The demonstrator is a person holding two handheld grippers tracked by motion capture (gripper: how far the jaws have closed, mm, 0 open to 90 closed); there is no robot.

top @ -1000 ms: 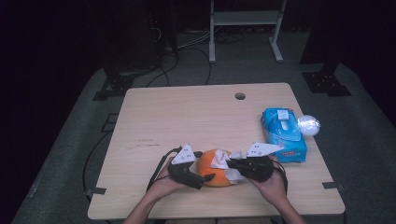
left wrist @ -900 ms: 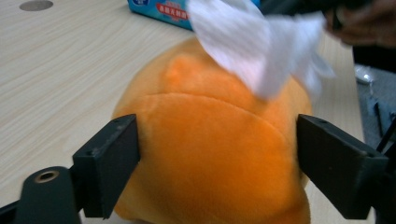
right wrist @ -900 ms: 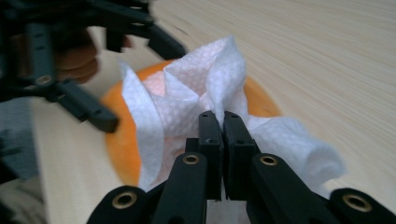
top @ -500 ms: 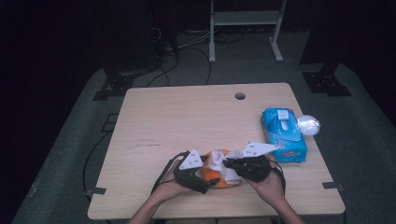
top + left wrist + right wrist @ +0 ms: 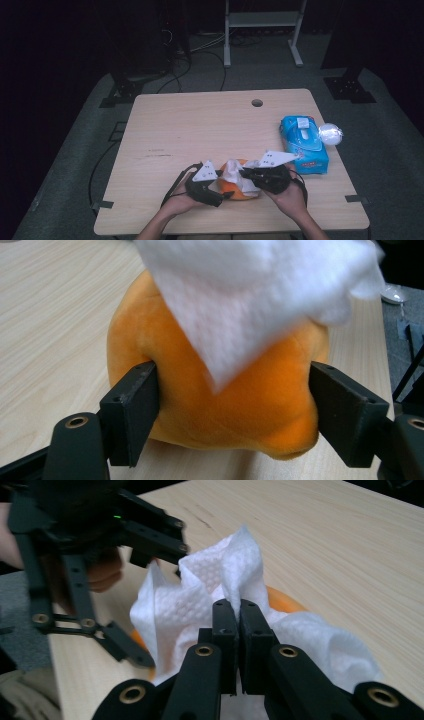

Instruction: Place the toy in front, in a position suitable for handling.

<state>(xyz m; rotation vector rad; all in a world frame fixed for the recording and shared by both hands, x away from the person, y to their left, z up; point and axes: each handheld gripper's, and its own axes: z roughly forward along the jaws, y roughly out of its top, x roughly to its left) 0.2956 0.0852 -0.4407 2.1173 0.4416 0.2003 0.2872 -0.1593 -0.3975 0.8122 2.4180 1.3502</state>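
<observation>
While the left gripper (image 5: 235,405) had its jaws set either side of the orange plush toy (image 5: 220,395), they had just been closing, and both pads now lay against its flanks, the soft body bulging a little between them. Over the toy's top hung a white paper tissue (image 5: 250,305), one corner pointing down toward the jaws. Opposite, the right gripper (image 5: 239,630) had its jaws pinched tight on a raised fold of that same tissue, the rest of the sheet spilling crumpled to both sides with an orange rim peeping from under it.

From above, the toy (image 5: 235,190) sat on the worktop (image 5: 200,130) close to the near edge, a little right of the middle, between the left gripper (image 5: 220,192) and the right gripper (image 5: 247,177). It looked roundish and squat; I could not make out a clear long axis or which way it faced. The person's hands came in from the near edge, so little bare board remained behind the toy, while the whole far half lay open up to a small round hole (image 5: 257,103) near the back edge. To the right, a blue wipes pack (image 5: 304,150) lay lengthwise near the right edge, just beside the right gripper, with a crumpled silvery ball (image 5: 330,133) at its outer side.
</observation>
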